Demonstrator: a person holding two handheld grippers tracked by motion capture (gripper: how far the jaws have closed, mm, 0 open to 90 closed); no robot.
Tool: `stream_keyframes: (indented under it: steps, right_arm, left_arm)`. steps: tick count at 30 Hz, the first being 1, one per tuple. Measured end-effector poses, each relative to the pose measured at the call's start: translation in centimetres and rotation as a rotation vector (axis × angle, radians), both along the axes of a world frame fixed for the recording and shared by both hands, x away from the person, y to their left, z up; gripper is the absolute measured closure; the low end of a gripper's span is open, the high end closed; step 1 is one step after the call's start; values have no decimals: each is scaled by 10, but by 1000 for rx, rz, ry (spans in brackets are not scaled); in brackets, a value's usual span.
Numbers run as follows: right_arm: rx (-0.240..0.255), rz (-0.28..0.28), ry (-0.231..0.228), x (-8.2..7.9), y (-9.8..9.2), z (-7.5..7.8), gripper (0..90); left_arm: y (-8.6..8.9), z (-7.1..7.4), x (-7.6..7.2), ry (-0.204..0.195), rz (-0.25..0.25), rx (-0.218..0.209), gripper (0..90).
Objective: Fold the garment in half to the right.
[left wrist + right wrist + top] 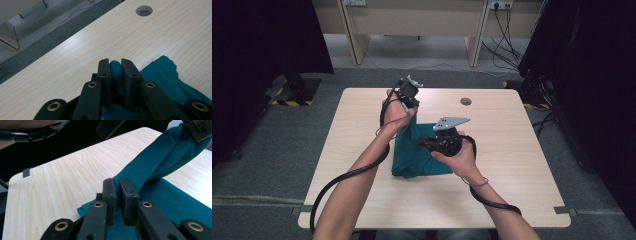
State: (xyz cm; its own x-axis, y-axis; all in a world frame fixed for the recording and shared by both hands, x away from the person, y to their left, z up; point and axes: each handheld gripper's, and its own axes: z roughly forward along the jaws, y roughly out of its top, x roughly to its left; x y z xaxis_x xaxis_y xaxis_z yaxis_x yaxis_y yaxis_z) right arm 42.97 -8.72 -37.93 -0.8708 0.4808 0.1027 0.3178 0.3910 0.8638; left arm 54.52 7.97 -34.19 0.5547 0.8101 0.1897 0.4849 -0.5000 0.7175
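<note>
A teal cloth (418, 156) lies bunched at the middle of the wooden table (512, 165). My left gripper (410, 98) is raised over the cloth's far left corner, and a strip of cloth hangs taut from it. In the left gripper view the gripper (115, 61) is shut on a fold of the teal cloth (162, 72). My right gripper (438, 142) sits low over the cloth's right part. In the right gripper view that gripper (117, 181) is shut on an edge of the cloth (155, 162), which stretches up to the other gripper (198, 128).
A round cable hole (466, 101) sits in the table top behind the cloth, also in the left gripper view (144, 10). Black cables trail from both grippers along the forearms. Desk legs, floor cables and dark curtains surround the table.
</note>
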Motion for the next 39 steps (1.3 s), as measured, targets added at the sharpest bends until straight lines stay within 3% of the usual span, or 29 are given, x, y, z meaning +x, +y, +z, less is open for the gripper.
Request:
stream_keyframes:
  steps: [39]
  right_arm:
    - [5,-19,20,-1,-13,-11,837]
  left_arm:
    - [-15,-9,1,2,-14,-8,778]
